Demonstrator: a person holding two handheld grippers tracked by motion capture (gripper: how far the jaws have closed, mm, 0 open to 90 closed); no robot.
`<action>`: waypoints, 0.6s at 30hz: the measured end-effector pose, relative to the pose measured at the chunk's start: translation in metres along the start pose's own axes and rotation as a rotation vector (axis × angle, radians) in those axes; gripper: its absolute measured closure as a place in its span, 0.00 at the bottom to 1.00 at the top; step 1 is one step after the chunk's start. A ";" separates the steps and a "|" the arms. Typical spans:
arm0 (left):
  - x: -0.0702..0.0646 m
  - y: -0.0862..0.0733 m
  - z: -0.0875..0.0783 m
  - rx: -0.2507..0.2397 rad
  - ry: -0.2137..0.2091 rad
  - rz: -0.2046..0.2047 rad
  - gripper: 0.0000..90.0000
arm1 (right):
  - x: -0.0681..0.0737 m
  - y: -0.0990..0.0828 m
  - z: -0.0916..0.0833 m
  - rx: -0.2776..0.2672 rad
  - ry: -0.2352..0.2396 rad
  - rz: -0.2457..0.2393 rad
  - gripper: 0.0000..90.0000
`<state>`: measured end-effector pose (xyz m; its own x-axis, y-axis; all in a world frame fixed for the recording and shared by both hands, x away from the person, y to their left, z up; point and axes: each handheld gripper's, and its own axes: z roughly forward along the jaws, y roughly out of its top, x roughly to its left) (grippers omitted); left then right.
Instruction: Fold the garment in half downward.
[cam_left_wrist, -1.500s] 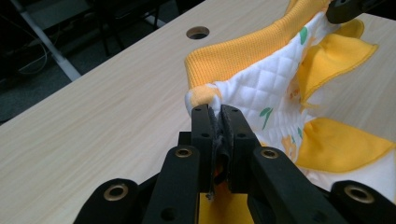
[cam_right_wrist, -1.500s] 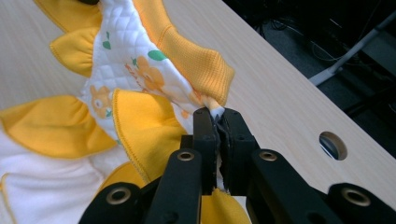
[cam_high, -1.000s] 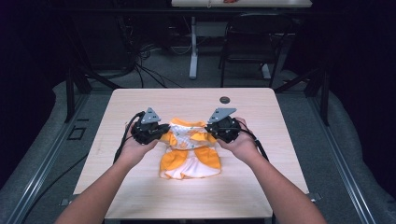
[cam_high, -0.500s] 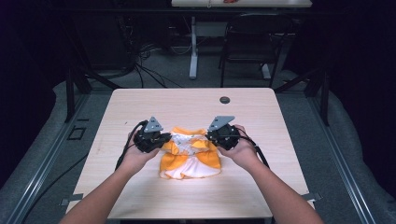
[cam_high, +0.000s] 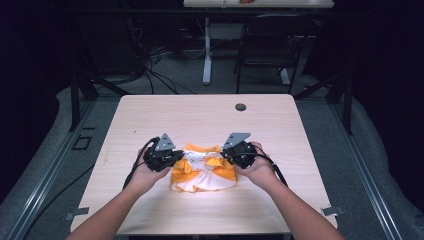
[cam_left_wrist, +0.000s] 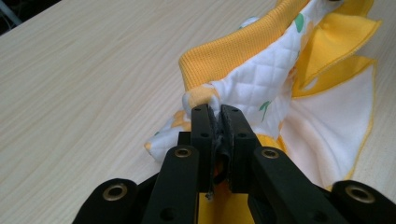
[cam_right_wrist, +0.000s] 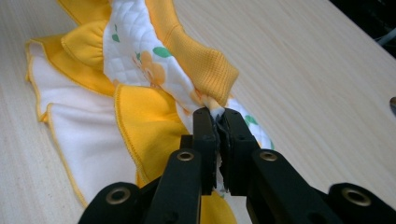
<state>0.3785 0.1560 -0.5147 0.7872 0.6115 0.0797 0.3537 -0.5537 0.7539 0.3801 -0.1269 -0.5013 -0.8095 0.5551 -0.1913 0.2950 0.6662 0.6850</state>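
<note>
A small yellow and white garment with quilted floral fabric and a ribbed yellow band lies on the wooden table, near its front middle. My left gripper holds the garment's left side, jaws shut on a pinch of quilted fabric. My right gripper is shut on the fabric at the garment's right side. Between the two grippers the upper part of the garment is bunched, and the white skirt part spreads on the table toward me.
A small dark round disc sits near the table's far right edge. Beyond the table are a chair, cables on the floor and another table's leg. Bare wood lies left, right and behind the garment.
Both grippers have moved toward me with the garment, dragging it nearer the front edge of the table. They stay shut on the fabric.
</note>
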 end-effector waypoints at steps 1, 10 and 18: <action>-0.001 -0.001 0.000 0.003 -0.004 -0.004 0.94 | 0.001 -0.001 0.000 0.005 -0.001 -0.007 0.95; -0.005 -0.014 0.000 -0.018 -0.036 -0.062 0.93 | 0.007 -0.011 0.000 -0.028 0.028 0.040 0.95; -0.013 -0.027 -0.002 -0.029 -0.087 -0.087 0.90 | 0.018 -0.023 0.000 -0.029 0.050 0.051 0.94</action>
<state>0.3576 0.1639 -0.5352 0.7957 0.6042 -0.0428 0.4086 -0.4832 0.7744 0.3586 -0.1320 -0.5201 -0.8184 0.5617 -0.1211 0.3221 0.6230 0.7128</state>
